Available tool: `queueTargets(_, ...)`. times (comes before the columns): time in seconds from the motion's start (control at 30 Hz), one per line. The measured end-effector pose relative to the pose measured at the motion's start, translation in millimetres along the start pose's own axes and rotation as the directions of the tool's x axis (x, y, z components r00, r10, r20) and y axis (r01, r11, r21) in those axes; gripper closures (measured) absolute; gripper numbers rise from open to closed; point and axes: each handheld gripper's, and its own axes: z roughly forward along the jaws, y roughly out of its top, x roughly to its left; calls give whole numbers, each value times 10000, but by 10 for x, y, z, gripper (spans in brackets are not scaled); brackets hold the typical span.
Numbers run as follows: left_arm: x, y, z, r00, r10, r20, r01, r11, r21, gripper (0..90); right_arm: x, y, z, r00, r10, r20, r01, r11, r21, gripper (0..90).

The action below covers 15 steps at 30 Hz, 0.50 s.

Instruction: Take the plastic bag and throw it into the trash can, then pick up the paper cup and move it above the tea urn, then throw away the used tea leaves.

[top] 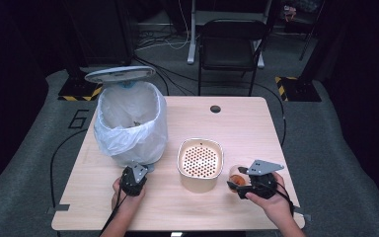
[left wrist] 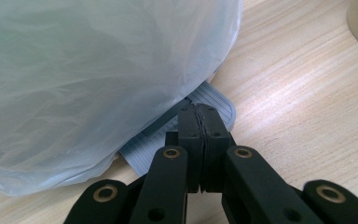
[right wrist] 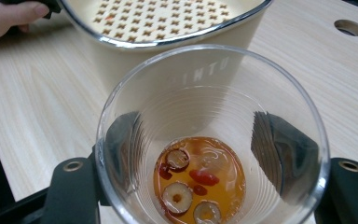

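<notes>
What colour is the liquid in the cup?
Amber-orange liquid, with red bits and pale slices; clearest in the right gripper view.

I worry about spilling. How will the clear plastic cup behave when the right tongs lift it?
The clear plastic cup looks thin-walled, so a hard squeeze from the right tongs may buckle it. The amber liquid is shallow, so it is probably light, yet tilting could slosh it.

Clear, glossy ribbed plastic cup (right wrist: 212, 135); cream container (top: 200, 165) with smooth matt walls; thin translucent plastic bin bag (top: 131, 123); pale wood-grain tabletop (top: 246, 128), matt.
</notes>
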Motion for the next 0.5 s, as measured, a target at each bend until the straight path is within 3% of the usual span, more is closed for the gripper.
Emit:
queueTargets(0.3,-5,-2,4,10000,-3,-76,3,10000,-62,891,-185,177,23,9992,-17,409,18,10000,-12,330)
queueTargets(0.5,2,0,-1,10000,-2,21,2,10000,12,891,-296,338,69,9992,-90,399,90,10000,1,328)
